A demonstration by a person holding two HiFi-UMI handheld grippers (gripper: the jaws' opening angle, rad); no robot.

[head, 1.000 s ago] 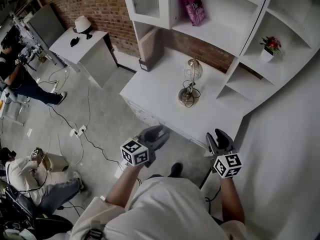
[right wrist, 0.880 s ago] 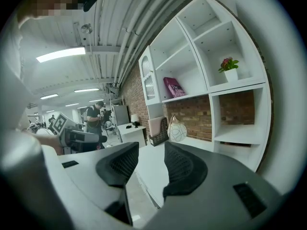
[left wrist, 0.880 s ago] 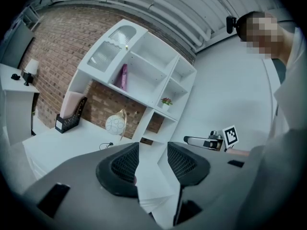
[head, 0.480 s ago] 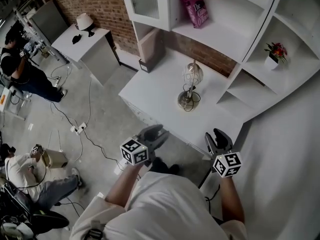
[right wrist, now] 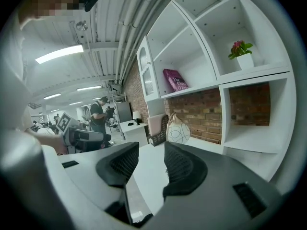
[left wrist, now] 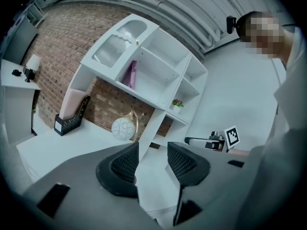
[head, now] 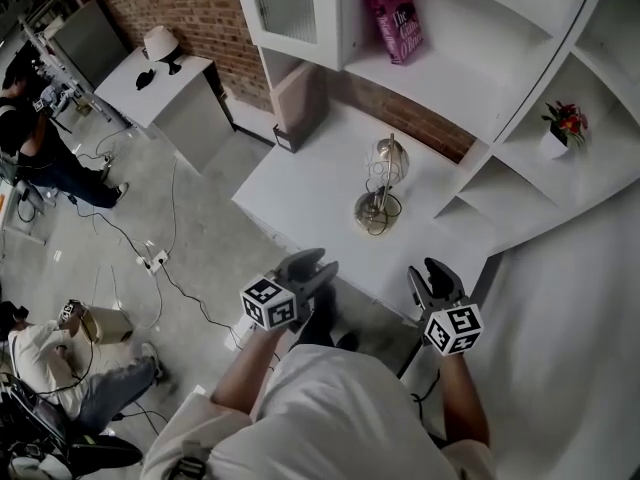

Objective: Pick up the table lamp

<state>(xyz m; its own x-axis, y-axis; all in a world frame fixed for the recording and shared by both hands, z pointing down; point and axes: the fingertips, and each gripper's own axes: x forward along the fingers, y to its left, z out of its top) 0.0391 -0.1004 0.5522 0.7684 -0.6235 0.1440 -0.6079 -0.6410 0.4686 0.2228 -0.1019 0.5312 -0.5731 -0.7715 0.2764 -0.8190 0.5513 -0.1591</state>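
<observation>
The table lamp (head: 380, 183), with a patterned globe shade on a curved metal stem and a round base, stands on the white desk (head: 310, 183) under the shelves. Both grippers hover at the desk's near edge, short of the lamp. My left gripper (head: 312, 266) is to its lower left, my right gripper (head: 432, 273) to its lower right. Both stand open with nothing between the jaws. In the left gripper view the lamp (left wrist: 123, 128) shows beyond the left gripper (left wrist: 152, 153). In the right gripper view the lamp (right wrist: 178, 131) sits ahead of the right gripper (right wrist: 151, 158).
A black file holder (head: 293, 108) stands at the desk's back left. A pink book (head: 392, 13) and a potted flower (head: 562, 128) sit on the shelves. A side cabinet (head: 165, 83) carries a small lamp. People and cables (head: 150, 258) occupy the floor at left.
Both grippers and the head camera have moved forward toward the desk, so the lamp lies closer in view. Neither gripper's jaws have changed.
</observation>
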